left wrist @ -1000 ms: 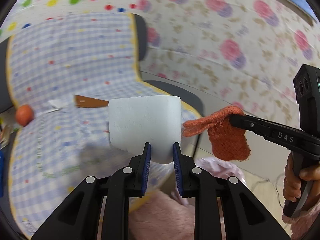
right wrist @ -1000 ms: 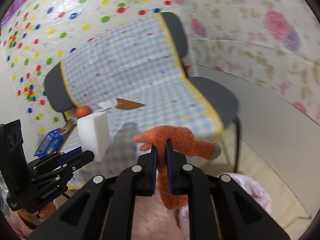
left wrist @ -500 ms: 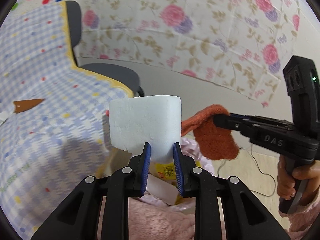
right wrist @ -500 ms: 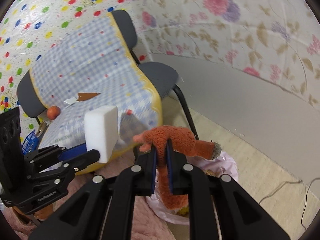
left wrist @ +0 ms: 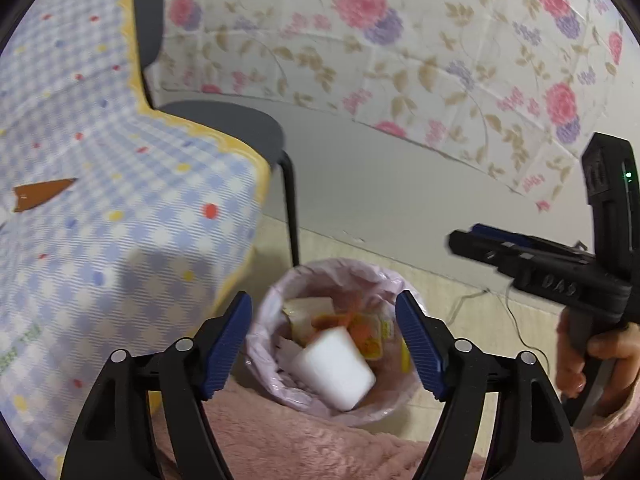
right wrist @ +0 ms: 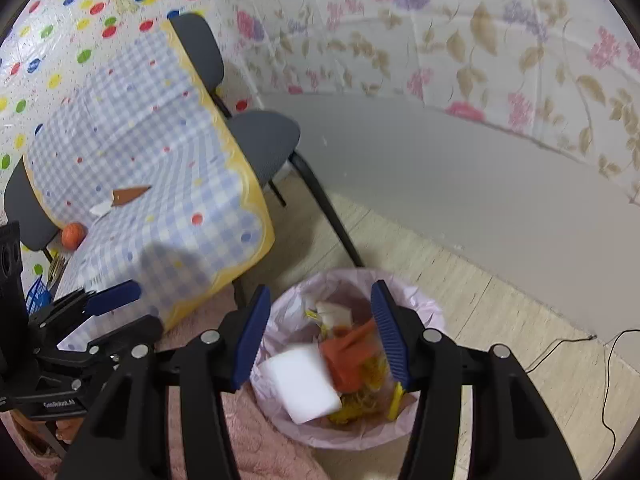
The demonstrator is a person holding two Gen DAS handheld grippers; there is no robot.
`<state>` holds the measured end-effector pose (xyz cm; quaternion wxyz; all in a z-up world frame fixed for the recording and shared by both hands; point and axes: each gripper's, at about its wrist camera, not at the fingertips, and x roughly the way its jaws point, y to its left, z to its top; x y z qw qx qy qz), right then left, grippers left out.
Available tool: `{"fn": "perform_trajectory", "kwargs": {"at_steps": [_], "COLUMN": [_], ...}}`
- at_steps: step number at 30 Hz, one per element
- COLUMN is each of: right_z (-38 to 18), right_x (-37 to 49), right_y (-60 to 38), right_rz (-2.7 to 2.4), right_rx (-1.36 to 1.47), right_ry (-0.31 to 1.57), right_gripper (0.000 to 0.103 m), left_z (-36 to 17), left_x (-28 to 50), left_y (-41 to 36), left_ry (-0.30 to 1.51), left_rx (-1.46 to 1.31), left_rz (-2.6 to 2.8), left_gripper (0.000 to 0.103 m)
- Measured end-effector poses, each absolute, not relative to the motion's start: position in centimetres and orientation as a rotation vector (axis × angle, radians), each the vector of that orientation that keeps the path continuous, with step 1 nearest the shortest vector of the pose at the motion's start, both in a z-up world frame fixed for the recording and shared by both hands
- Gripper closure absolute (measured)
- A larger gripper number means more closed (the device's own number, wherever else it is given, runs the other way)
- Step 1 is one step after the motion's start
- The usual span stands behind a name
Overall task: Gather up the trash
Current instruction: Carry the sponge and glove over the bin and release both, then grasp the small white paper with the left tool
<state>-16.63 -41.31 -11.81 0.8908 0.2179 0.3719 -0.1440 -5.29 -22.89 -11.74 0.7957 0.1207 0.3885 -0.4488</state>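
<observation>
A bin lined with a pale pink bag point(left wrist: 276, 300) point(right wrist: 424, 304) stands on the floor below both grippers. A white foam block point(left wrist: 334, 368) point(right wrist: 304, 380) and an orange knitted cloth point(right wrist: 348, 356) point(left wrist: 332, 320) lie in it on yellow wrappers. My left gripper point(left wrist: 324, 344) is open and empty above the bin; it also shows in the right wrist view point(right wrist: 120, 308). My right gripper point(right wrist: 320, 340) is open and empty above the bin; it also shows in the left wrist view point(left wrist: 464, 236).
A table with a blue checked cloth point(right wrist: 160, 152) point(left wrist: 100, 200) stands left of the bin, bearing a brown scrap point(right wrist: 130, 194) point(left wrist: 40, 194), a white scrap point(right wrist: 100, 209) and an orange ball point(right wrist: 73, 235). A grey chair point(right wrist: 260, 144) stands behind. A cable point(right wrist: 580, 344) lies on the floor.
Both grippers swung from over the table to above the bin and opened. The foam block and the orange cloth dropped into the bin.
</observation>
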Motion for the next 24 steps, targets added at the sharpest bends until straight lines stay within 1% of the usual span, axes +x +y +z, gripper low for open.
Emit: {"fn": "perform_trajectory", "kwargs": {"at_steps": [5, 14, 24], "right_z": [-10.5, -9.0, -7.7], "right_x": [-16.3, -14.2, -8.4], "right_y": [-40.8, -37.8, -32.0], "right_rz": [-0.285, -0.213, -0.035], "right_rx": [0.432, 0.381, 0.282], "right_ry": [0.727, 0.707, 0.708], "right_gripper": [0.051, 0.051, 0.051], "left_z": [-10.9, -9.7, -9.0], "left_x": [-4.8, -3.0, -0.3], "left_y": [-20.5, -15.7, -9.4], "left_ry": [0.792, 0.761, 0.715], "left_rx": [0.235, 0.148, 0.070], "left_rz": [-0.881, -0.769, -0.583], "left_gripper": [0.025, 0.025, 0.024]}}
